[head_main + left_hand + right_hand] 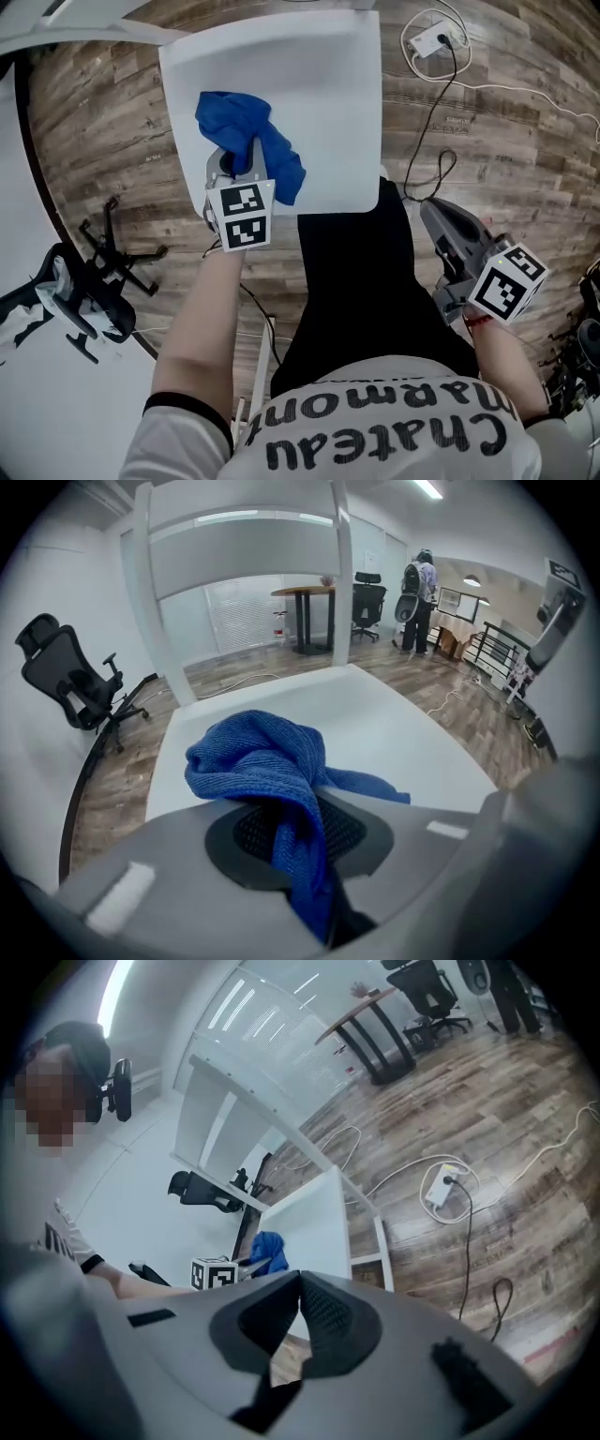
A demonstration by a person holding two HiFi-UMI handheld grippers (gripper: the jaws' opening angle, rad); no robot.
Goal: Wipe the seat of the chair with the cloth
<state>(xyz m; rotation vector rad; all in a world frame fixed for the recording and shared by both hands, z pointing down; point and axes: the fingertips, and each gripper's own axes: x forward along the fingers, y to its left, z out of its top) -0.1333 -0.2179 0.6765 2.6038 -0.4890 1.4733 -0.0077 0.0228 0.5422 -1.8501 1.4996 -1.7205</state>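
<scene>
The left hand-held gripper (pixel 300 855) is clamped on a fold of the blue cloth (pixel 253 757), whose bunched remainder lies ahead of the jaws on the white chair seat (pixel 319 84), toward its near left part. The left forearm reaches straight forward to it. The right hand-held gripper (pixel 295 1302), jaws together on nothing, is held out to the right over the wood floor (pixel 506 159), apart from the chair.
</scene>
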